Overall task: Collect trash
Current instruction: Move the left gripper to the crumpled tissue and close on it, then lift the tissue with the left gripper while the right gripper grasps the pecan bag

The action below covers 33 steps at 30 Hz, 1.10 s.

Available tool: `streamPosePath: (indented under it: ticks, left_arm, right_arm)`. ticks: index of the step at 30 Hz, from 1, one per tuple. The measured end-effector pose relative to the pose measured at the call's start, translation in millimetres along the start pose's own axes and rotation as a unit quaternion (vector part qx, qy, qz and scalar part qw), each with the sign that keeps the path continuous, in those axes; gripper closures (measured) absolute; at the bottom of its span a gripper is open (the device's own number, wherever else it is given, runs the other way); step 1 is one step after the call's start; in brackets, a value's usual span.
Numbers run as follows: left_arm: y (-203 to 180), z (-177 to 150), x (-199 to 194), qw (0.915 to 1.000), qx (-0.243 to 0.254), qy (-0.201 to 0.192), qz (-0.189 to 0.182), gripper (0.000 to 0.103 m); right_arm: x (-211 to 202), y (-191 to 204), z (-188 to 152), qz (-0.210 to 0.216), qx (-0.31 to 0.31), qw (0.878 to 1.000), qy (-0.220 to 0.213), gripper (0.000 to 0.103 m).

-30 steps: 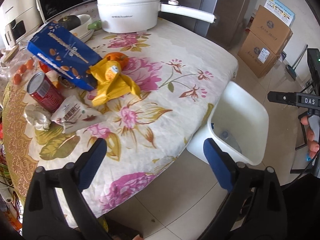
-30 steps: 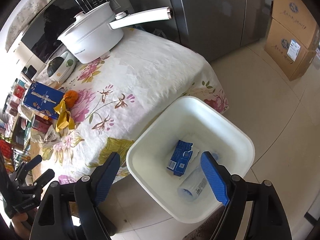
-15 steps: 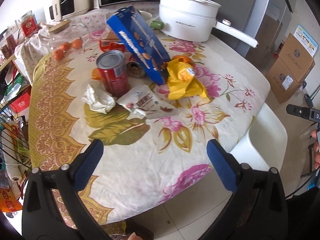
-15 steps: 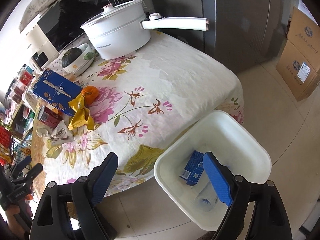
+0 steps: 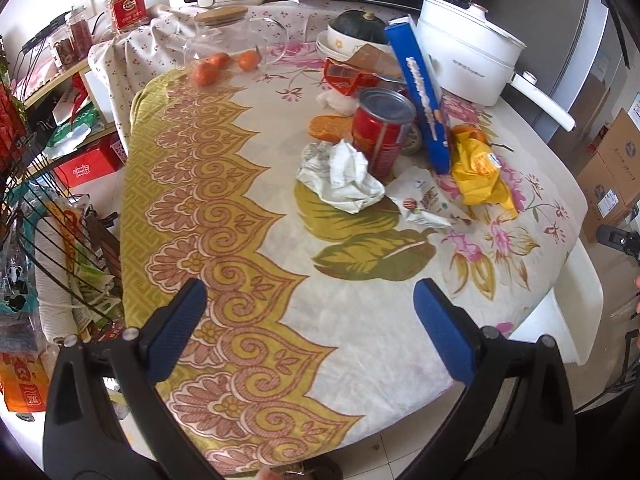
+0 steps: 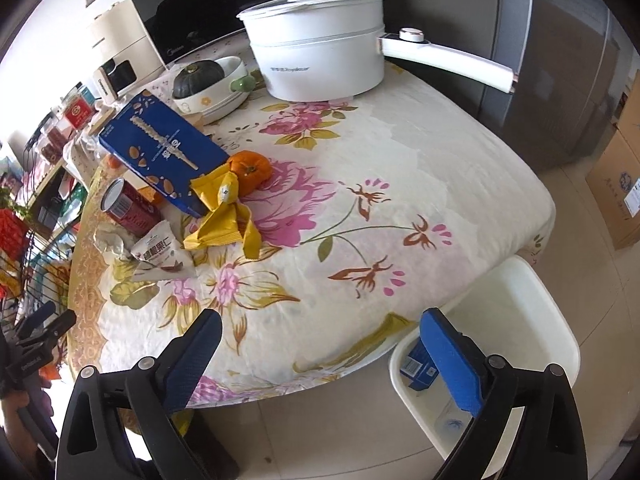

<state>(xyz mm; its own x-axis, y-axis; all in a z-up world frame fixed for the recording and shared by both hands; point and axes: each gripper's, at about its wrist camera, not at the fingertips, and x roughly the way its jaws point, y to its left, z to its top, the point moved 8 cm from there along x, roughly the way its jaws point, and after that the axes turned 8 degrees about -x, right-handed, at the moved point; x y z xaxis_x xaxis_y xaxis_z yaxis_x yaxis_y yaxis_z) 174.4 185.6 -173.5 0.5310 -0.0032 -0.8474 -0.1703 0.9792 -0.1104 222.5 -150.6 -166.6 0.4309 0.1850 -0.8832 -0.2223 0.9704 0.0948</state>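
Trash lies on the floral tablecloth: crumpled white paper (image 5: 340,176), a red can (image 5: 382,132), a white snack packet (image 5: 424,200), a yellow wrapper (image 5: 478,174) and a blue box (image 5: 420,96). The same pile shows in the right wrist view, with the yellow wrapper (image 6: 224,216) and the can (image 6: 128,206). A white bin (image 6: 520,320) stands on the floor by the table and holds a blue carton (image 6: 418,366). My left gripper (image 5: 310,328) is open and empty over the table's near edge. My right gripper (image 6: 320,356) is open and empty between table edge and bin.
A white pot (image 6: 320,52) with a long handle, a bowl with a squash (image 6: 204,80), a glass jar with oranges (image 5: 224,48) and an orange (image 6: 250,170) are on the table. Cardboard boxes (image 5: 612,176) and a fridge stand right; a wire rack (image 5: 48,216) stands left.
My left gripper has swung left from the bin toward the trash pile. My right gripper has drawn back from over the bin toward the table edge. Both stay open.
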Motion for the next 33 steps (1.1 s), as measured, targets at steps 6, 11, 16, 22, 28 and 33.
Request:
streamPosePath:
  ticks: [6,11,16,22,28,33]
  left_arm:
    - [-2,23,24,0.9997,-0.015,-0.017,-0.012,0.001]
    - [-17,46,44,0.9988,-0.013,-0.038,-0.029,0.003]
    - [-22,56,70,0.9975,-0.029,-0.024,-0.06,0.012]
    - [-23,53,95,0.9929,-0.078,0.014,-0.088,0.043]
    - [-16,45,90,0.9904,-0.107,0.03,-0.082,0.058]
    - [-18,29,72,0.9951,-0.063,0.043,-0.063,0.058]
  right_arm:
    - [20,18,6,0.008,-0.004,1.0,0.015,0.002]
    - [34,26,14,0.012,-0.007,1.0,0.023,0.002]
    - [43,31,15,0.021,-0.004,0.999,0.033,0.002]
    - [51,34,13,0.011,-0.023,0.999,0.042,0.002]
    - [50,45,15,0.02,-0.041,0.998,0.033,0.002]
    - [46,76,19,0.045,-0.082,0.995,0.015,0.002]
